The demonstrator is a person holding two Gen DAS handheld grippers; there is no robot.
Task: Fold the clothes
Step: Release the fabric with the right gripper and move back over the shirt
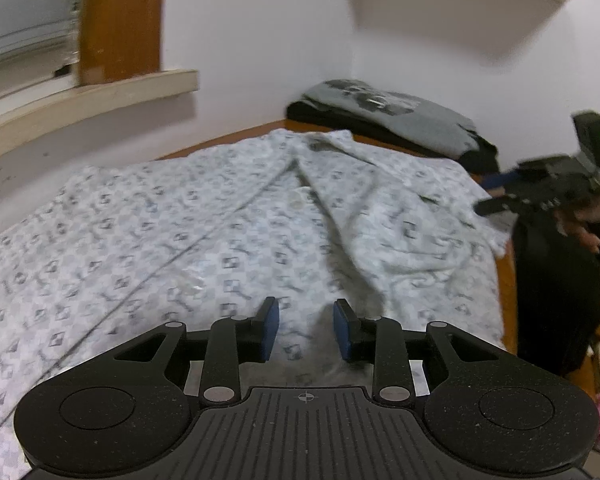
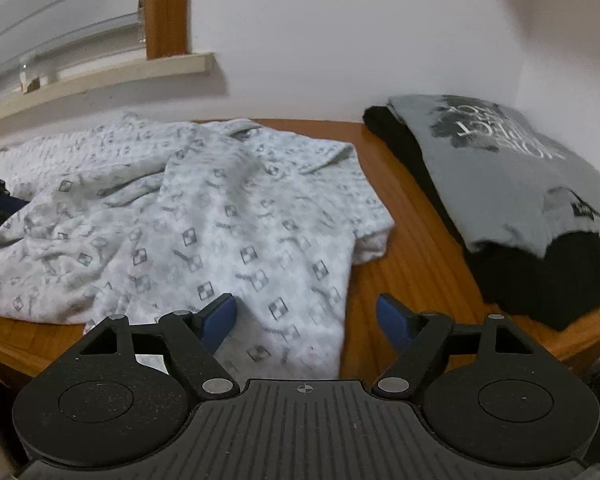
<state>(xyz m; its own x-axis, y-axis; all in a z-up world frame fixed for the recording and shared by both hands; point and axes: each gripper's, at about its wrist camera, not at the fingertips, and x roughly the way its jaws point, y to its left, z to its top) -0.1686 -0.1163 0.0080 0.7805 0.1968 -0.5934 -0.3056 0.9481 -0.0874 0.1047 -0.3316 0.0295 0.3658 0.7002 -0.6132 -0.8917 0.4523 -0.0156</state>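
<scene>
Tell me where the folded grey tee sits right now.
The grey tee lies on a black stack in the table's far right corner by the wall, right of the patterned shirt.

At upper left we see a window point(image 2: 56, 20) with horizontal blinds point(image 1: 24, 28), an orange-brown wooden frame point(image 2: 167, 8) beside it and a pale sill point(image 2: 100, 76) below. A white wall point(image 2: 340, 32) fills the top centre. A wooden table point(image 2: 408, 240) runs across the middle. At upper right we make out a white shelf point(image 1: 500, 4).
</scene>
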